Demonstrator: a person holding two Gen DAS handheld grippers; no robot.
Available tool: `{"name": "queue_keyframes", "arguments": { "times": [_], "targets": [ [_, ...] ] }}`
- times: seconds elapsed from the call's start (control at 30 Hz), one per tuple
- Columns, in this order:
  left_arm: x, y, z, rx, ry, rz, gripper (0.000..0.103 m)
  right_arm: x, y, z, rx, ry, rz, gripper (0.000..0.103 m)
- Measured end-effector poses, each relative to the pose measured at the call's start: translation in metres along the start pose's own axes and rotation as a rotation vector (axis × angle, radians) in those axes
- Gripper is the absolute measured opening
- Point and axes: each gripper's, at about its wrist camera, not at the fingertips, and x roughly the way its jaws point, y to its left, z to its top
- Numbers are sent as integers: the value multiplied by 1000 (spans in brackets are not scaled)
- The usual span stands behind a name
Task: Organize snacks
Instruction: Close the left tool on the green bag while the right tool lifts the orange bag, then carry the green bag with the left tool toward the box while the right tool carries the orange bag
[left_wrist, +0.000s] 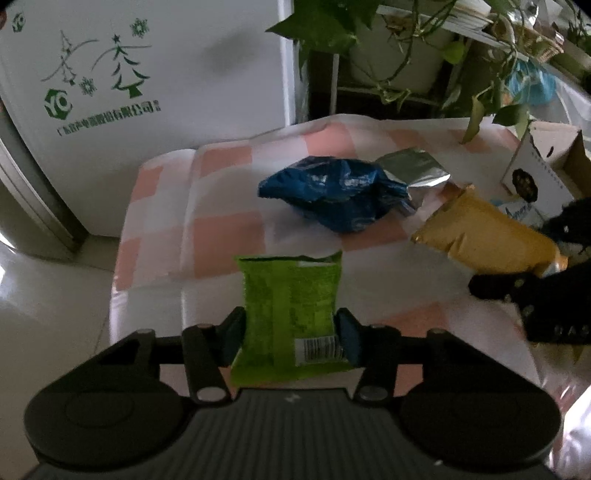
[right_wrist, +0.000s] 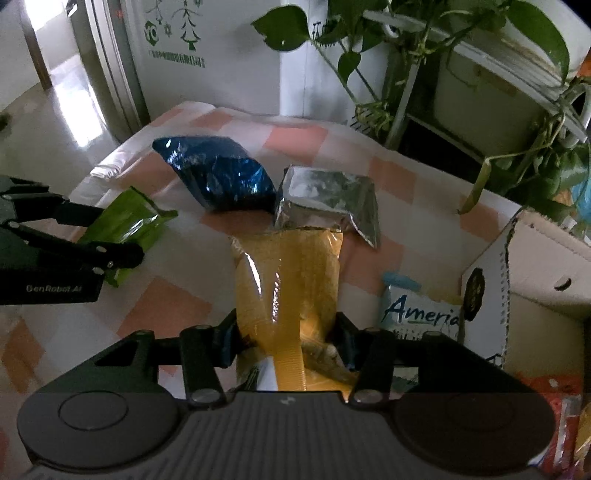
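Both views are dim and slightly soft, with strong fisheye bending and dark corners. Daylight glares off the glossy floor (right_wrist: 77, 107) at upper left of the right view. Small highlights glint on the blue bag (right_wrist: 218, 173) and yellow bag (right_wrist: 288, 280).

Snack bags on checked cloth: green (left_wrist: 291, 306) 1 | blue (left_wrist: 332, 192) 1 | silver (right_wrist: 328, 199) 1 | yellow (right_wrist: 291, 280) 1 | cardboard boxes (right_wrist: 539, 273) 1 | grippers 2
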Motion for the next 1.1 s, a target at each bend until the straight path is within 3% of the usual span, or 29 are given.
{"name": "queue_keyframes", "arguments": {
  "times": [0.53, 1.1],
  "targets": [
    [-42, -23, 1, 121, -77, 32, 52, -36, -4, -4, -22, -72, -7, 58],
    [-70, -66, 8, 181, -155, -17, 52, -77, -30, -20, -26, -133, -58, 58]
  ]
}}
